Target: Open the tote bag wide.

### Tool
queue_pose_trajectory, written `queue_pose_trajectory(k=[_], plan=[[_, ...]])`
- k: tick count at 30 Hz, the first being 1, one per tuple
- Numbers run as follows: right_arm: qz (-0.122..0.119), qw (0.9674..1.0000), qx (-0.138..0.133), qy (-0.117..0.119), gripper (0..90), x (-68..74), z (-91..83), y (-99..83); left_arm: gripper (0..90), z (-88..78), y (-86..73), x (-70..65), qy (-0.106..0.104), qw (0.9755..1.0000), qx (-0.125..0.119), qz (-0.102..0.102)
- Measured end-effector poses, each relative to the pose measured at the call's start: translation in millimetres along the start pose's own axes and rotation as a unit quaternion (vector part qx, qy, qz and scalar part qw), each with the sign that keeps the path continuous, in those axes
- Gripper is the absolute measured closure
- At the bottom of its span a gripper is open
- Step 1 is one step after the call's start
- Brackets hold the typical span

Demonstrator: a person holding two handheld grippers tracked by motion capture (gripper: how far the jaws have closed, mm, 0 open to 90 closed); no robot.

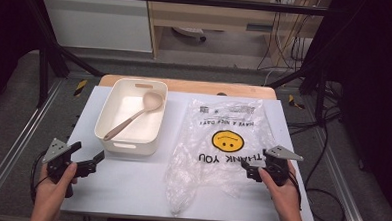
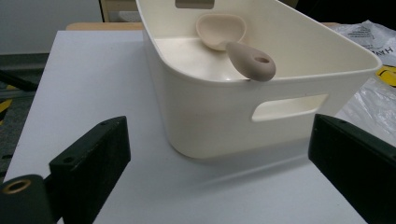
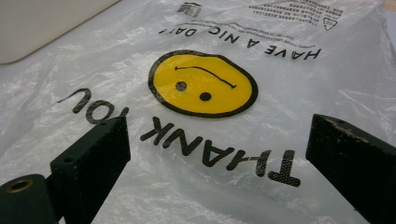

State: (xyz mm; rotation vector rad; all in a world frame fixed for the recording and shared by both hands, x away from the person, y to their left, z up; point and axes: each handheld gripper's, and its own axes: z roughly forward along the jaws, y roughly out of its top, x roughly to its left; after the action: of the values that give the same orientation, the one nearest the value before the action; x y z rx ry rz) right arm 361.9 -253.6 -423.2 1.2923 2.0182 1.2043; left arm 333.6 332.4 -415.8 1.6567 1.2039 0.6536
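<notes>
A cream plastic bin (image 1: 115, 112) (image 2: 219, 107) stands on the white table top, left of centre. A beige spoon (image 1: 133, 117) (image 2: 236, 44) lies in it, bowl toward the far end and handle resting on the near rim. A clear plastic bag (image 1: 222, 141) (image 3: 201, 93) printed with a yellow smiley and "THANK YOU" lies flat to the right. My left gripper (image 1: 95, 160) (image 2: 219, 186) is held just short of the bin's near wall, jaws open and empty. My right gripper (image 1: 251, 170) (image 3: 219, 182) is over the bag's near right edge, jaws open, nothing between them.
The white table top (image 1: 130, 187) ends in a wooden strip (image 1: 185, 85) at the far side. Metal frame rails (image 1: 18, 133) run along both sides, and cables (image 1: 327, 146) trail on the floor at the right.
</notes>
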Motion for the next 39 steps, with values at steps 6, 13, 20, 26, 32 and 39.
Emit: queue_pose_trajectory(k=[6,13,20,26,32,39], plan=[[-0.024,0.9996,0.014,0.000,4.6,10.3,-1.7,1.6,5.2,0.6,0.1,-0.5,0.000,1.0000,0.001,0.000],[-0.033,0.9992,0.020,-0.009,4.7,14.4,-4.5,5.8,5.2,1.5,-0.1,-0.2,0.000,1.0000,0.006,-0.002],[-0.034,0.9992,0.007,-0.021,5.4,11.1,-16.0,17.9,5.2,2.2,-0.8,0.6,0.003,0.9999,0.011,-0.006],[-0.038,0.9990,0.007,-0.023,5.4,2.0,-25.2,21.6,5.2,2.8,-1.1,0.3,0.005,0.9999,0.012,-0.008],[-0.028,0.9990,0.020,-0.029,8.1,-16.1,-33.5,18.0,5.2,3.3,-1.0,0.4,0.006,0.9999,0.013,-0.008],[-0.015,0.9978,0.037,-0.053,19.9,-36.6,-36.9,19.4,5.2,3.3,-1.8,1.7,0.008,0.9998,0.017,-0.011]])
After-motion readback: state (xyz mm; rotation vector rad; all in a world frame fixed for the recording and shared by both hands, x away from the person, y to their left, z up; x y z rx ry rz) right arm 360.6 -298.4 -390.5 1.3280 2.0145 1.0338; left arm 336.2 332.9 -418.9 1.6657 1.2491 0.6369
